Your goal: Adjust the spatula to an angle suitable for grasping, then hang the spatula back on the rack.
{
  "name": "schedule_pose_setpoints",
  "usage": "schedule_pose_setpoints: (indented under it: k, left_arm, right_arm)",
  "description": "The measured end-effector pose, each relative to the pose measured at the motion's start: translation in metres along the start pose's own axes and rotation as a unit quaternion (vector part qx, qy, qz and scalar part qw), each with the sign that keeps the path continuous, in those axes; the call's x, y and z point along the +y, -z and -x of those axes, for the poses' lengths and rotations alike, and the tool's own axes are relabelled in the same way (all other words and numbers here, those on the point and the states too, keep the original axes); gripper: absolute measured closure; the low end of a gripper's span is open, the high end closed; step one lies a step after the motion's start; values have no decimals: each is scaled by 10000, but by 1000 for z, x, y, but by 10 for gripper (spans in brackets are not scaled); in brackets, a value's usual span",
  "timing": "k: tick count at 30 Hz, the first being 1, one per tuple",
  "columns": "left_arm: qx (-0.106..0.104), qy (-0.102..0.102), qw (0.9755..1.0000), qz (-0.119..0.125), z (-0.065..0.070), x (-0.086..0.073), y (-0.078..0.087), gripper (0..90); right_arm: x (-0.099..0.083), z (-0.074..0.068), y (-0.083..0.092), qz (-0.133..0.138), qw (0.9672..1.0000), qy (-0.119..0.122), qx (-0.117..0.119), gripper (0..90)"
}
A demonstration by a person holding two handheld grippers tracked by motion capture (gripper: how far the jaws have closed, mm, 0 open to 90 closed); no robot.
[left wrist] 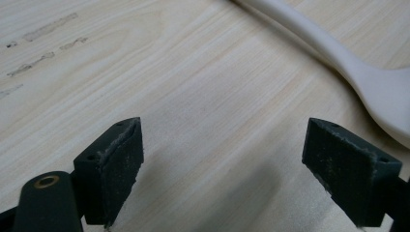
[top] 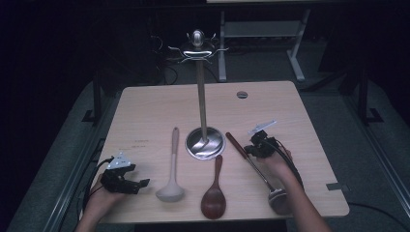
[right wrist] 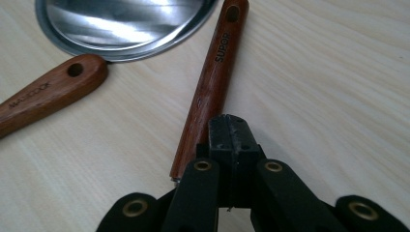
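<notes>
Desk (top: pixel 150 104) carries a steel stand (top: pixel 202 96) mid-desk. Metal ladle (top: pixel 256 166) with wooden handle lies right of stand base; right gripper (right wrist: pixel 232 133), jaws together, sits over its handle. Left gripper (left wrist: pixel 222 169), jaws apart, rests beside white ladle (left wrist: pixel 367 77).

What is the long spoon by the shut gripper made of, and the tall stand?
The long spoon's handle looks like reddish-brown varnished wood: grain shows and it shines a little. Its bowl end looks like grey metal. The stand seems polished steel; its round base mirrors the light.
</notes>
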State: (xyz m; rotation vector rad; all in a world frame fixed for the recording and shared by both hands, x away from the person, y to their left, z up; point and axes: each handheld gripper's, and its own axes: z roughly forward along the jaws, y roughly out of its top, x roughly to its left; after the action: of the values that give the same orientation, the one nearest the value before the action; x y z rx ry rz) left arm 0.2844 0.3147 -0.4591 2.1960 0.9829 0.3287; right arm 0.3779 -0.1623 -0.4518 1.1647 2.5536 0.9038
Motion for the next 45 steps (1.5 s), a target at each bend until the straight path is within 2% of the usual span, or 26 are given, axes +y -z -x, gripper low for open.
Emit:
schedule_pose_setpoints:
  k: [8, 9, 10, 13, 15, 16, 17, 21, 22, 24, 30, 31, 32, 33, 34, 38, 39, 42, 43, 45]
  left_arm:
    - [0, 29, 10000, -4, 0, 0, 0, 145]
    - [0, 16, 10000, -4, 0, 0, 0, 144]
    - [2, 21, 10000, -1, 0, 0, 0, 145]
    - [6, 29, 10000, -5, 0, 0, 0, 144]
    - [5, 33, 10000, -9, 1, -1, 0, 145]
    - [4, 44, 10000, -8, 1, -1, 0, 145]
    - [6, 59, 10000, 4, 0, -1, 1, 145]
    - [5, 64, 10000, 7, -1, -1, 1, 144]
    - [6, 67, 10000, 0, 0, -2, 2, 144]
    - [-4, 77, 10000, 7, 0, -2, 2, 144]
    - [-19, 82, 10000, 29, -1, -2, 2, 144]
    - [-17, 80, 10000, 32, -1, -2, 2, 144]
    - [-17, 89, 10000, 33, -1, -2, 2, 144]
    - [-16, 75, 10000, 23, -1, -3, 3, 144]
    - [-6, 77, 10000, 6, 0, -3, 3, 144]
    - [-8, 94, 10000, 8, 1, -3, 3, 145]
    - [-10, 97, 10000, 2, 1, -3, 3, 144]
    - [-11, 97, 10000, -3, 1, -3, 2, 144]
    - [-12, 95, 10000, 0, 1, -3, 2, 144]
    - [-12, 91, 10000, -10, 1, -3, 2, 144]
  right_arm:
    - [3, -5, 4, 34, 10000, 44, -17, 900]
    - [4, -5, 6, 72, 10000, 28, -22, 900]
    - [5, -5, 11, 70, 9999, -108, 0, 895]
    - [8, -5, 15, 1, 9999, -112, -76, 839]
    - [11, -6, 18, -123, 9996, -251, 57, 761]
    - [14, -9, 18, -318, 9993, -218, 31, 735]
    - [16, -11, 18, -376, 9991, -214, -11, 706]
    - [21, -14, 16, -576, 9982, -186, -49, 674]
    - [25, -16, 14, -744, 9969, -202, -126, 662]
    - [27, -16, 13, -841, 9961, -192, -160, 658]
    - [44, -17, 7, -1219, 9921, -274, -128, 641]
    - [50, -18, 4, -1380, 9898, -328, -96, 634]
    - [50, -18, 4, -1380, 9898, -328, -96, 634]
    - [54, -19, 0, -1559, 9870, -378, -120, 637]
    - [54, -19, 0, -1559, 9870, -378, -120, 637]
    - [58, -19, -10, -1974, 9795, -383, -103, 642]
    - [58, -20, -14, -2122, 9762, -431, -130, 655]
    - [57, -21, -17, -2184, 9750, -397, -102, 675]
    - [57, -21, -20, -2255, 9734, -378, -120, 682]
    - [56, -21, -21, -2265, 9732, -371, -171, 688]
